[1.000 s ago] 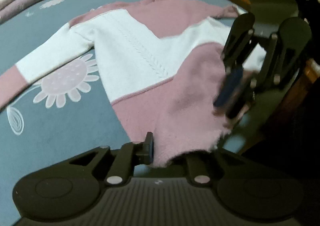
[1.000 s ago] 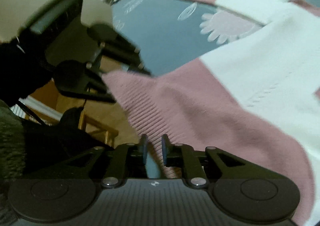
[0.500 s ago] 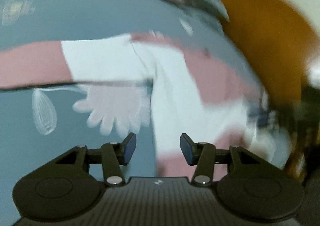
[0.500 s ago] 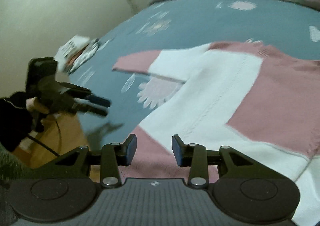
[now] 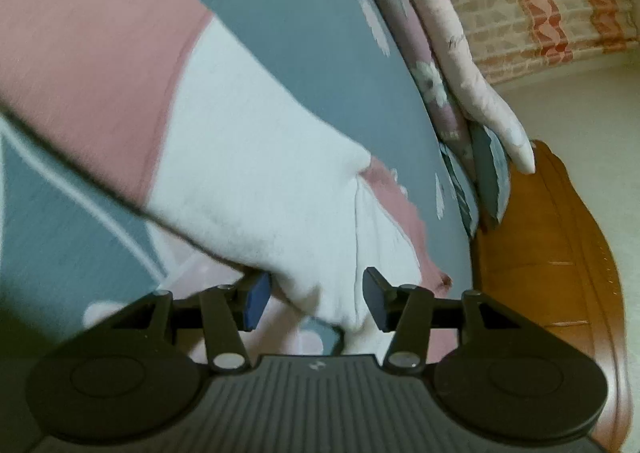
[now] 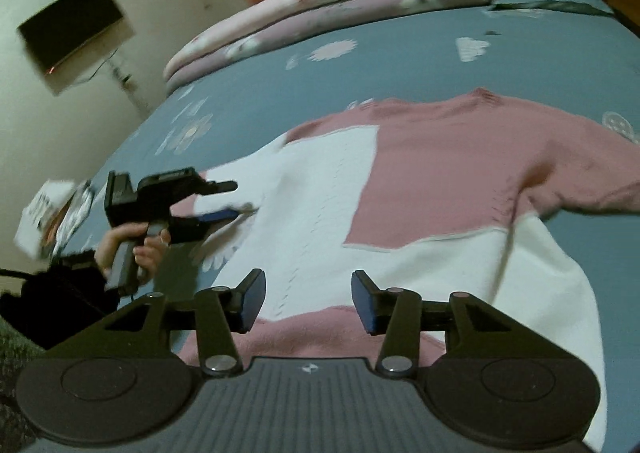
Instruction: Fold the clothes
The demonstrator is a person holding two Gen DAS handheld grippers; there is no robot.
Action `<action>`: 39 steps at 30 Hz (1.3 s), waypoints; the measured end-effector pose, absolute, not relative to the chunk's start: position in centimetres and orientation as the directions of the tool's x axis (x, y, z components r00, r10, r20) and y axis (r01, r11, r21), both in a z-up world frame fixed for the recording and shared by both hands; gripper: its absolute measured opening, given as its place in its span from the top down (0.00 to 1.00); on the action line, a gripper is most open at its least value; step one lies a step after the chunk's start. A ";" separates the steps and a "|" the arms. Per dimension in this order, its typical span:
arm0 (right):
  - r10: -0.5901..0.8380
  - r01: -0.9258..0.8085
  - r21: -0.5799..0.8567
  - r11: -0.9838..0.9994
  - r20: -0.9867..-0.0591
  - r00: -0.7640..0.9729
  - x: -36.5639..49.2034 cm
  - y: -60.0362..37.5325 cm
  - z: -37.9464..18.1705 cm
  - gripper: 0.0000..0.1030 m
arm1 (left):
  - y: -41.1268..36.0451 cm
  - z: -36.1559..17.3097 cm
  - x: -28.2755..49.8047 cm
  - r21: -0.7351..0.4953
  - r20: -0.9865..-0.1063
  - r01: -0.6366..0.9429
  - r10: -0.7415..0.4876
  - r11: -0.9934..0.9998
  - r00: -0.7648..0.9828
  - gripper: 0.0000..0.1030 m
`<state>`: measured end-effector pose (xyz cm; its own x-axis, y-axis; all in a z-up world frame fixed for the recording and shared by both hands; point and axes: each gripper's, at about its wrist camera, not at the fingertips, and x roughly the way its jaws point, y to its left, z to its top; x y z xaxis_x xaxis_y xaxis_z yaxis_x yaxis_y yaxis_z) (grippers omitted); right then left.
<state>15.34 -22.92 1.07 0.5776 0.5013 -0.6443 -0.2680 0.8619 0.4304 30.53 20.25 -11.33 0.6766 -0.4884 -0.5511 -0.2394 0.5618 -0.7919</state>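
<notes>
Left wrist view: the left claw (image 5: 316, 303) is held open, with the white part of the sweater's (image 5: 248, 181) left sleeve lying between its fingers, at the armpit seam. No grip is closed on the cloth. The bed (image 5: 320, 33) is seen beneath.

Right wrist view: the right claw (image 6: 308, 303) is likewise open and is poised over the pink hem; nothing is held. The sweater is laid flat across the bed with both sleeves spread outward and the body at full length. The left claw is seen at the left sleeve.

Progress: no fold is visible in either view. By this judgement, sleeves and body remain to be folded.
</notes>
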 end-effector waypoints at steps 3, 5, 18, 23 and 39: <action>0.499 -0.264 0.433 0.862 -0.632 0.593 16.0 -21.7 1.1 0.49 | 19.5 -11.1 30.9 -0.749 -0.574 -0.245 -0.417 0.616 0.705 0.74; 0.501 -0.276 0.426 0.862 -0.627 0.597 16.6 -20.6 1.2 0.49 | 19.2 -10.5 31.0 -0.677 -0.618 -0.251 -0.348 0.692 0.705 0.89; 0.462 -0.282 0.366 0.887 -0.664 0.589 16.3 -20.1 1.5 0.49 | 20.4 -7.2 31.9 -0.496 -0.665 -0.152 -0.261 0.855 0.700 0.88; 0.422 -0.272 0.322 0.907 -0.680 0.599 16.0 -20.9 1.4 0.44 | 18.8 -6.0 29.6 -0.506 -0.686 -0.089 -0.337 0.858 0.645 0.77; 0.334 -0.108 0.350 0.930 -0.688 0.644 14.1 -30.4 -1.7 0.43 | 4.7 -7.2 29.0 -0.380 -0.758 0.162 -0.406 0.911 0.510 0.62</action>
